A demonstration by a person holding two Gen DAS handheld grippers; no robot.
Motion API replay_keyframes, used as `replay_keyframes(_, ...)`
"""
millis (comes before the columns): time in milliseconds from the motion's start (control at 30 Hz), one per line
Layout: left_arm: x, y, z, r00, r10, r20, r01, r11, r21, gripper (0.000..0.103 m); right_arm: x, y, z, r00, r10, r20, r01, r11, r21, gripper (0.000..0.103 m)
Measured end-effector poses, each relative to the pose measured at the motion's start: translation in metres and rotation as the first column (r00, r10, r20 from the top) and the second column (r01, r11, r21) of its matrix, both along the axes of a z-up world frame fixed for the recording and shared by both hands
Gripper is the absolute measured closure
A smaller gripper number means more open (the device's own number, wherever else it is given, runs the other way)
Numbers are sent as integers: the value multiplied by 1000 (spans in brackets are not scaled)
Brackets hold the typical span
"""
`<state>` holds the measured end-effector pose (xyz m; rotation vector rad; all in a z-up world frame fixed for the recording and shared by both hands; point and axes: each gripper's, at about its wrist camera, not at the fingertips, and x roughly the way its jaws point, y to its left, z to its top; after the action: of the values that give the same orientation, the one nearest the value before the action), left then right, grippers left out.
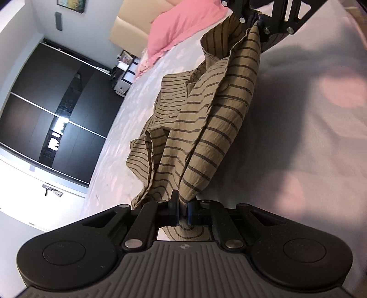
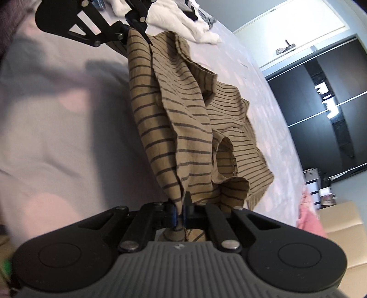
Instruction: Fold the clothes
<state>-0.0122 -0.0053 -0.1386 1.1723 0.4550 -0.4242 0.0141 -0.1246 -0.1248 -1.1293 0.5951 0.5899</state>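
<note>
Shirt (image 1: 206, 128), tan striped: strung between left tool (image 1: 182, 209) and right tool (image 2: 181, 214), each clamped on an edge, lower part trailing on bed (image 1: 298, 137) for spreading.

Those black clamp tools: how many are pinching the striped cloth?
2: the left gripper clamps one end of the striped garment, the right gripper clamps the opposite end.

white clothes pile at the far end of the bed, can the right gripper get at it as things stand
Probably not. The right gripper is shut on the striped shirt, and the left gripper, clamping the shirt's other end, sits between it and the white clothes pile.
</note>
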Motion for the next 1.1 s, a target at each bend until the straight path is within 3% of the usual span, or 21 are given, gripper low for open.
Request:
replay_keyframes(100, -21, 5, 2, 999, -29, -29, 30, 998, 48, 99, -16, 5, 14, 999, 0, -40, 1, 1000, 31, 97)
replay_keyframes(367, -72, 22, -4, 981, -62, -181, 77, 994, 73, 99, -84, 14, 14, 977, 70, -202, -58, 996, 64, 97)
replay_keyframes(467, -70, 21, -20, 970, -63, -235, 83, 994, 77, 99, -93, 18, 3, 959, 100, -267, -93, 995, 37, 96)
replay_keyframes(600, -56, 18, -29, 958, -54, -283, 74, 995, 60, 98, -93, 21, -13, 953, 91, -290, -97, 995, -4, 96)
replay_keyframes(667, -53, 18, -32, 951, -45, -305, 66, 996, 59, 97, -95, 22, -19, 951, 95, -293, -104, 994, -15, 94)
replay_keyframes(767, -57, 21, -29, 941, -28, -339, 50, 997, 57, 91, -91, 30, -22, 945, 123, -304, -141, 989, -39, 81)
replay_keyframes(800, -56, 22, -24, 936, -27, -351, 43, 998, 37, 88, -91, 30, -21, 942, 132, -309, -152, 988, -42, 74)
replay_keyframes(900, -53, 28, 1, 916, -44, -399, 18, 998, -67, 80, -96, 28, -13, 936, 153, -317, -169, 985, -24, 69)
replay_keyframes(1100, -43, 37, 44, 891, -97, -443, -9, 973, -231, 64, -90, 20, 31, 946, 164, -279, -137, 984, 112, 58)
